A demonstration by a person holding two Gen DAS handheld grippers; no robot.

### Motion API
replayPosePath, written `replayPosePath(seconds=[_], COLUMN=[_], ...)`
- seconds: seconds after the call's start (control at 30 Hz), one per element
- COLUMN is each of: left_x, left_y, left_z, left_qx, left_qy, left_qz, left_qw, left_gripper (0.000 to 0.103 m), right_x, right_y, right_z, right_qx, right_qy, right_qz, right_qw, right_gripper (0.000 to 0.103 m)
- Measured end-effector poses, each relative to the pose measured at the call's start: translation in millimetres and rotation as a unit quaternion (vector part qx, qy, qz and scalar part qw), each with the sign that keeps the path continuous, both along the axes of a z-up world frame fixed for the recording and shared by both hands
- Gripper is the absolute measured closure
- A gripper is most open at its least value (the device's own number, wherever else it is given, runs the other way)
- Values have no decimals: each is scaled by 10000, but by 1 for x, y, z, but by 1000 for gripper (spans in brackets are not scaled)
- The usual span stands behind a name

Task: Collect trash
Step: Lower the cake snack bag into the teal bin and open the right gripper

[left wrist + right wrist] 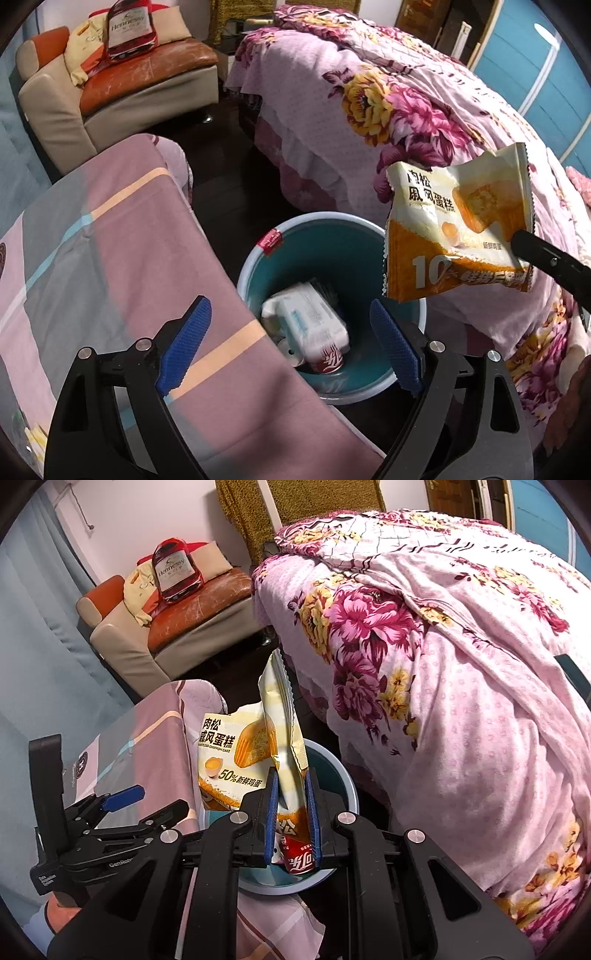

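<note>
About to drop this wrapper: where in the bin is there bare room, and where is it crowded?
The bin is bare along its far wall, below the red tag. The near side is crowded: a white packet lies over a red can. The right gripper holds the wrapper above the rim; the left gripper is open, empty.

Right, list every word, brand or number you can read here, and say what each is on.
"肉松 戚风蛋糕", "50% 新鲜鸡蛋": snack wrapper held in the right gripper.
"10": same wrapper, lower part, in the left wrist view.
"Hennessy": bottle-shaped cushion on the armchair.
White script on the red can in the bin: partly hidden.
Small print on the white pack: blurred.
</note>
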State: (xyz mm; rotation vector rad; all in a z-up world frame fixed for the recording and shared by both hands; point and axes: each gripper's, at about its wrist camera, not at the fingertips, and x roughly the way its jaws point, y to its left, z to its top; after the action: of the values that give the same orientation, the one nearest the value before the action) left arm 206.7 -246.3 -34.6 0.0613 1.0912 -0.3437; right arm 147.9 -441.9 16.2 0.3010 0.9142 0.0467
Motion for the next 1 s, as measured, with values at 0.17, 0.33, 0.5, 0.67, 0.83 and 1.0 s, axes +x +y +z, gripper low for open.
replayPosePath(seconds=[0.17,0.33,0.5,0.67,0.83,1.0], left_x=[-1,-3,-3,-1,0,-2], left_y=[13,27,44,55,66,74], left_z=[0,3,6,8,8,7], left_qx=[-21,-5,-36,-30,-29,-89], left_qy=[57,48,44,20,33,49], left_qz=[142,276,459,582,665,703], left_qw=[9999,9996,9989,9983,9978,9975], left_gripper=[14,14,14,14,14,14], right_x=[5,11,17,24,31,32], right_y=[3,6,12,21,32,42], right_z=[-6,-13,-24,-36,-46,-49], right_qx=[7,-51,-80,-82,-100,-51], right_qy=[53,123,233,363,501,559], right_qz=[70,148,241,353,512,596], right_qw=[10000,9998,9994,9987,9974,9966], right_gripper=[89,89,88,88,84,58])
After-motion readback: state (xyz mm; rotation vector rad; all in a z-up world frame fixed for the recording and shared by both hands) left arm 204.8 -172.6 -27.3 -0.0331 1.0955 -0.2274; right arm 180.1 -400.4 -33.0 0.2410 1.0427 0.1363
